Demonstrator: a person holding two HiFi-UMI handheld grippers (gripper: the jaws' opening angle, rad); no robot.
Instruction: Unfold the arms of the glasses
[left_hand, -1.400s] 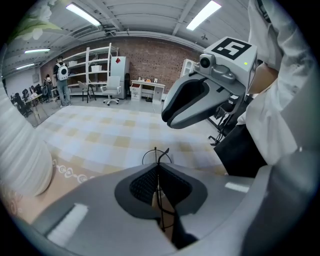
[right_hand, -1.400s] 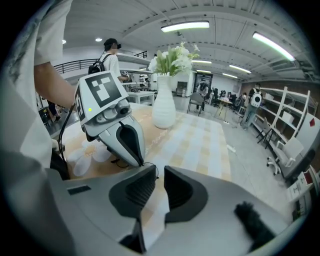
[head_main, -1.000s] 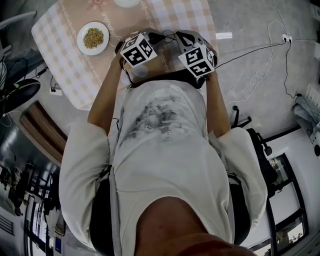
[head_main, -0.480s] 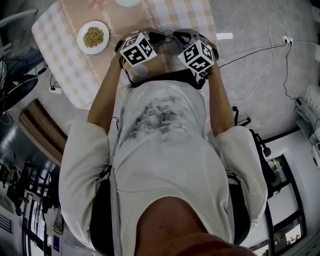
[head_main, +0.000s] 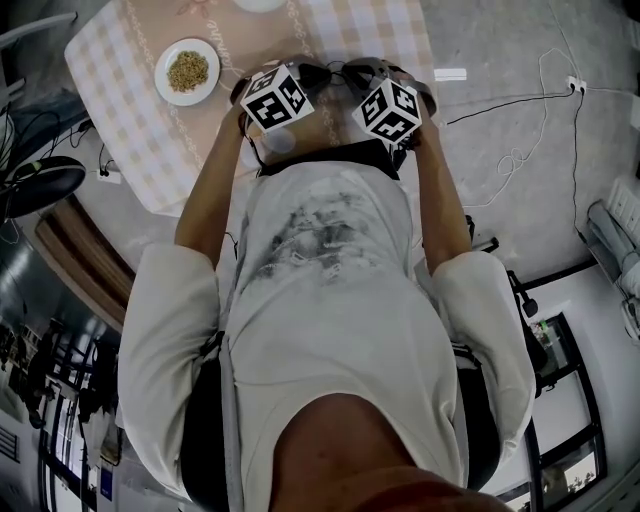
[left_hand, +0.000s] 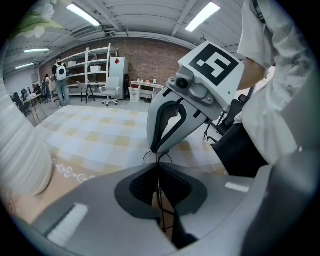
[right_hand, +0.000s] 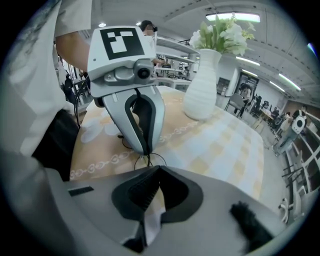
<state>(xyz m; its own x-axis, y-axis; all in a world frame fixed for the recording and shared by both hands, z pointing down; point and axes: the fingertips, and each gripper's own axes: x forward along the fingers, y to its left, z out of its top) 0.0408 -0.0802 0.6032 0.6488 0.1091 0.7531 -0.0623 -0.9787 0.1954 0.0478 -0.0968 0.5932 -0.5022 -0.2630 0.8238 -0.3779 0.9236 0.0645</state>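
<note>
1. Nearest in the head view is the person's pale, faintly printed T-shirt (head_main: 330, 300). Both forearms reach forward from it to the table edge.
2. The grey two-jaw left gripper (left_hand: 159, 167) points steeply down. Its jaws are clenched on the thin dark wire-framed glasses (left_hand: 158, 157). A strand of the wire runs down between the dark pads and out past their tip.
3. The grey two-jaw right gripper (right_hand: 159, 167) also points steeply down. Its jaws are pressed fully together, and the wire of the glasses runs into their tip, so it seems to pinch the frame there.
4. The glasses hang between the two tips, which face each other and nearly touch. Two small wire loops spread to either side just past each tip. The frame is above the cloth, near the table edge closest to the person.
5. Under them lies the beige and white checked tablecloth (head_main: 130, 130), with a scroll-patterned border.
6. Further across the table, on the left gripper's side, stands a round white plate (head_main: 162, 82) holding a heap of yellowish grains (head_main: 188, 72), well apart from both grippers.
7. In the right gripper view, a ribbed white vase (right_hand: 202, 87) of white flowers (right_hand: 220, 32) stands beyond the grippers on the cloth.
</note>
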